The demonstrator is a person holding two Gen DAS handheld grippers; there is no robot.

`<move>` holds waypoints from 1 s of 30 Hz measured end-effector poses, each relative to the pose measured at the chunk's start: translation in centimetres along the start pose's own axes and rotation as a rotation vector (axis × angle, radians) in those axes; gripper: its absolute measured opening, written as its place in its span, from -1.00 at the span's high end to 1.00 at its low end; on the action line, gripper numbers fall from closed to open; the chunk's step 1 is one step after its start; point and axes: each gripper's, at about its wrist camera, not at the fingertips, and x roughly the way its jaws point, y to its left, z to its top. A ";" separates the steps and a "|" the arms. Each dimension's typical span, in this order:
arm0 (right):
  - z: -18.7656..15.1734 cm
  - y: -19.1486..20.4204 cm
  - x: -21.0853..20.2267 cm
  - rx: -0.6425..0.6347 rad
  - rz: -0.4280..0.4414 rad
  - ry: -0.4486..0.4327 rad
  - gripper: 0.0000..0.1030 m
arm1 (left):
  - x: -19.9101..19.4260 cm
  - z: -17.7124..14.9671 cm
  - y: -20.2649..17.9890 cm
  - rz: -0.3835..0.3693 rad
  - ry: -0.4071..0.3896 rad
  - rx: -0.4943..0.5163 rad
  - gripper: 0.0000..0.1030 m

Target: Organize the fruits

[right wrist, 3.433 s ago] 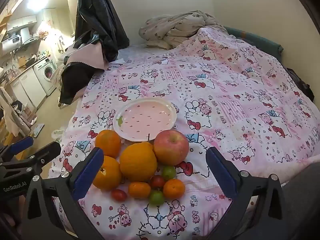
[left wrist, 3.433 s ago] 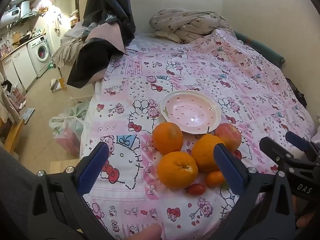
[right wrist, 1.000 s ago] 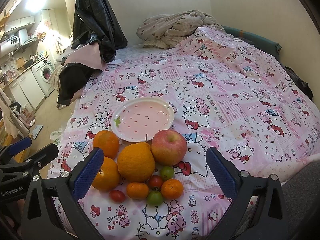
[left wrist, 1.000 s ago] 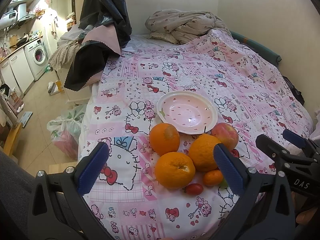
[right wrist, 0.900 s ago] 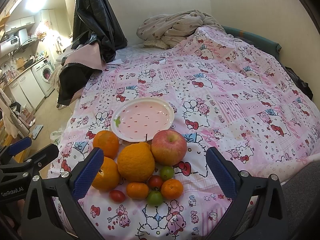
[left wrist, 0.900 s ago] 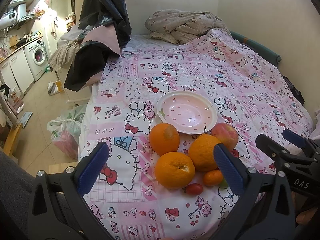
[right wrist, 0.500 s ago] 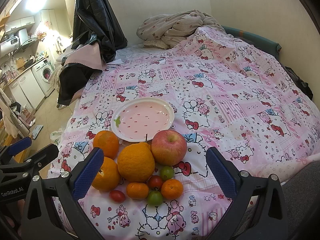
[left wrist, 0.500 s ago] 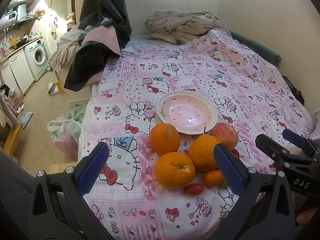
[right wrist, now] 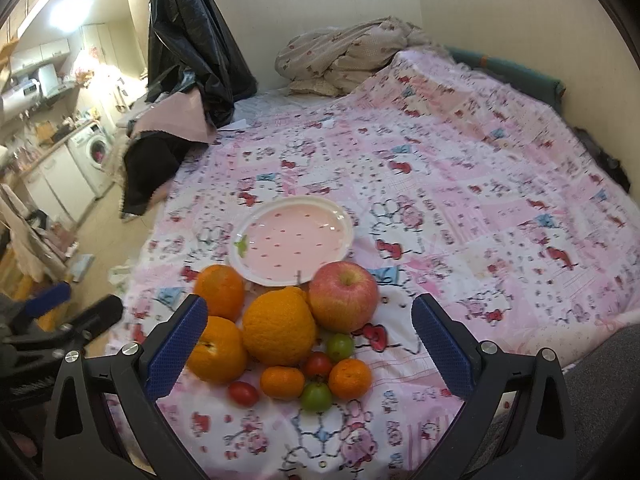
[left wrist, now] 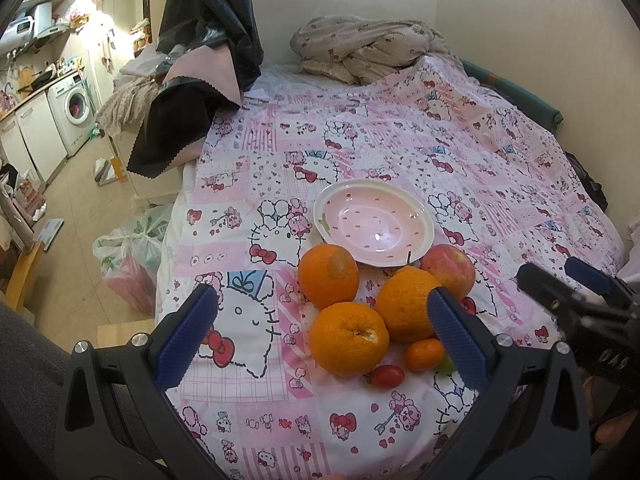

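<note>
Blue-padded black fingers frame the bottom of both views: the left gripper (left wrist: 320, 332) and the right gripper (right wrist: 310, 344) are each spread wide and hold nothing, both hovering over the near edge of a bed covered by a pink cartoon-print quilt (right wrist: 460, 184). The fruit lies clustered on the quilt just ahead of the fingers. In the right wrist view, nearest the gripper, sit a red cherry tomato (right wrist: 243, 393), a small mandarin (right wrist: 282, 382), a green tomato (right wrist: 316, 397), a second small mandarin (right wrist: 349, 378), a second red tomato (right wrist: 318, 364) and a second green tomato (right wrist: 340, 345), all within the span of the open jaws. Behind these, a bumpy large orange (right wrist: 279, 331) stands centrally, touching a smooth orange (right wrist: 217, 350) on its left, which the left finger partly covers, and a red apple (right wrist: 343, 297) on its right. A third orange (right wrist: 219, 291) lies further back on the left. In the left wrist view the same cluster sits right of centre, with the right finger overlapping the bumpy orange, and the right gripper appears blurred at the right edge. Beyond the fruit, an empty pink plate (right wrist: 256, 272) with a white rim rests on the quilt, close behind the apple and the oranges. At the far end lie a crumpled blanket (right wrist: 344, 56) and dark hanging fabric (right wrist: 192, 32).
</note>
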 end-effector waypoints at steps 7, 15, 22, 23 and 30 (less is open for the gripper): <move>4.2 -1.4 0.9 0.047 0.088 0.103 -1.00 | 1.7 2.7 0.7 -0.003 0.122 -0.021 -1.00; 7.4 -2.8 4.0 0.038 0.085 0.209 -1.00 | 5.3 5.1 1.9 -0.014 0.262 -0.056 -1.00; 7.8 -4.4 8.3 0.104 0.097 0.360 -1.00 | 9.1 5.3 2.3 0.006 0.406 -0.050 -1.00; 7.6 -4.7 8.7 0.111 0.094 0.371 -1.00 | 9.5 5.2 2.3 0.006 0.421 -0.046 -1.00; 6.5 -6.2 11.2 0.189 0.112 0.430 -1.00 | 11.7 4.7 2.1 -0.007 0.502 -0.049 -1.00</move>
